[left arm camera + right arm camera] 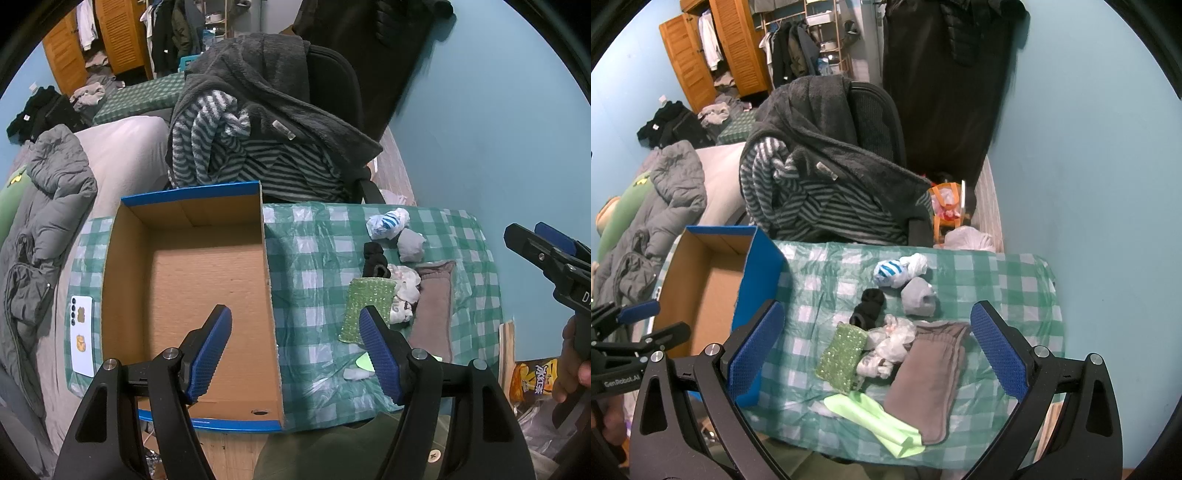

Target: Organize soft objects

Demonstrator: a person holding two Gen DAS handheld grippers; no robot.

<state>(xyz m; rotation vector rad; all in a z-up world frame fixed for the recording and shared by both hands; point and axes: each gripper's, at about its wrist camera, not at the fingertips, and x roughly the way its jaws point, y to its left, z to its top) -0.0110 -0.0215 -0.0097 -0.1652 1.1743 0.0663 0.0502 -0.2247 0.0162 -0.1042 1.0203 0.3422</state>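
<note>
Several soft items lie on the green checked tablecloth [997, 280]: a blue-striped sock ball in plastic [890, 271], a grey sock ball [918, 301], a black sock [868, 306], a sparkly green pad [842, 356], white socks in plastic [886, 347], a folded brown cloth [927, 380] and a neon green cloth [875, 417]. My right gripper [877, 350] hovers open above this pile. An empty cardboard box [192, 288] with a blue rim stands to the left. My left gripper [295, 350] is open, straddling the box's right wall, with nothing in it. The green pad [365, 310] lies by its right finger.
A white phone [82, 332] lies left of the box. A chair draped with a dark fleece and striped clothes [258, 129] stands behind the table. A bed with a grey jacket [44, 221] is on the left, a blue wall on the right, and a snack bag [535, 380] on the floor.
</note>
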